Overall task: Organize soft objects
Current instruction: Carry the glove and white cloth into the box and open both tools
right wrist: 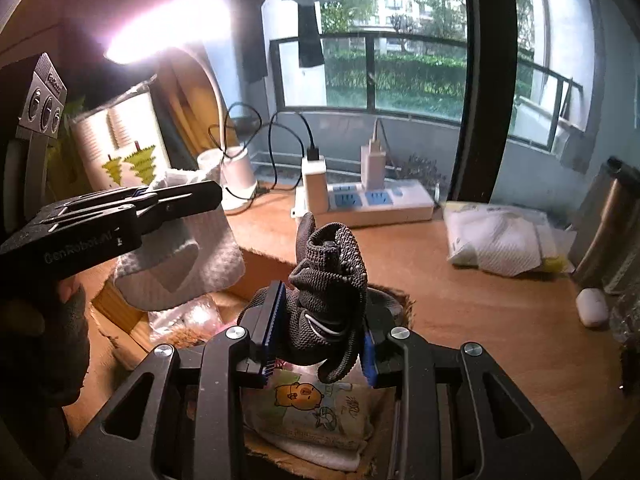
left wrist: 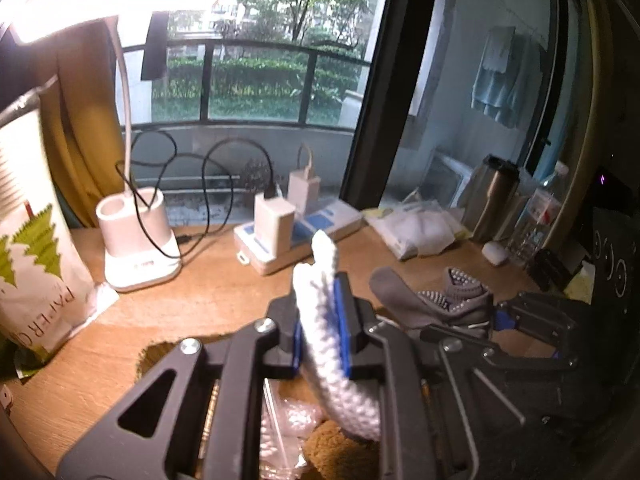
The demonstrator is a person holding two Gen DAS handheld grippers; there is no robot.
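Observation:
My left gripper (left wrist: 323,334) is shut on a white knitted cloth (left wrist: 332,344) and holds it above an open cardboard box (right wrist: 264,260). The cloth also shows in the right wrist view (right wrist: 180,256), hanging from the left gripper (right wrist: 140,196). My right gripper (right wrist: 320,332) is shut on a dark grey dotted glove (right wrist: 332,288), held over the same box; it also shows in the left wrist view (left wrist: 452,300). In the box lie a cartoon-print cloth (right wrist: 308,404), a clear plastic bag (right wrist: 184,316) and a brown fuzzy item (left wrist: 340,456).
On the wooden desk (right wrist: 480,300) stand a white lamp base (left wrist: 138,236), a power strip with chargers (right wrist: 368,200), a paper bag with tree print (left wrist: 36,256), white packets (right wrist: 496,240), a steel flask (left wrist: 496,196) and a small white case (right wrist: 592,306).

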